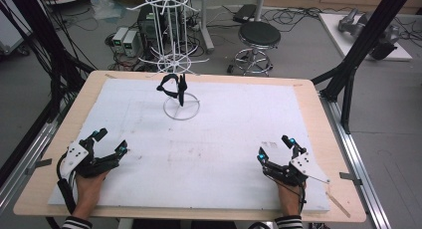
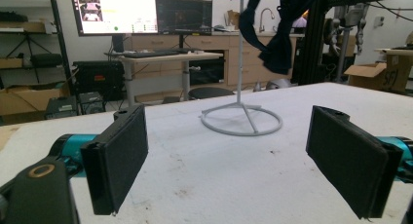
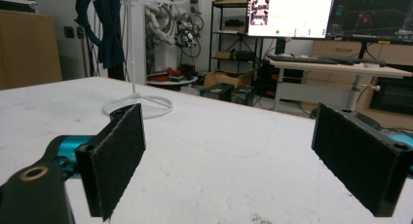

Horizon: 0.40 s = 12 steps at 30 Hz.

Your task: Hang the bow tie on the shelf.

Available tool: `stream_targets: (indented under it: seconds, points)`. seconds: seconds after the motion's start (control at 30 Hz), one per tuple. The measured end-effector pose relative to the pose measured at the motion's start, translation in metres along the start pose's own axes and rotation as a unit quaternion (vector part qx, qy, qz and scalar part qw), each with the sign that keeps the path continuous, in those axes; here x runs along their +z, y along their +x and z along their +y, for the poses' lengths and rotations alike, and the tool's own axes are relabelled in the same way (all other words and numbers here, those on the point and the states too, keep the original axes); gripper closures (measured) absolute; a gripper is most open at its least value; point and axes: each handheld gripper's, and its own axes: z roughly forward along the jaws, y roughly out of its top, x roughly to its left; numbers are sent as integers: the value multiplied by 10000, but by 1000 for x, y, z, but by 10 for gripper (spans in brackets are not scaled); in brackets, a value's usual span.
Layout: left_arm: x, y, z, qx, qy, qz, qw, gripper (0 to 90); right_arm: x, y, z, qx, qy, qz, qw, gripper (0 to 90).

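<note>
Both the left gripper (image 1: 110, 142) and the right gripper (image 1: 274, 147) rest on the near table (image 1: 308, 114), jaws spread wide and empty. Well ahead of both, between them, a white stand (image 1: 181, 102) rises upright. The gripper views reveal the dark cloth (image 2: 277, 34) draping vertically from its upper arm.
</note>
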Motion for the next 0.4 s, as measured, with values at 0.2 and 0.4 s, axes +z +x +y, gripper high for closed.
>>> stream_targets:
  seconds: [0.2, 0.4]
  points:
    - [0, 0, 0, -13, 31, -2, 10000, 158, 2, -1, -8, 74, 139, -114, 9998, 115]
    - [0, 0, 0, -12, 27, -4, 10000, 158, 4, 1, -8, -97, 200, -123, 9997, 115]
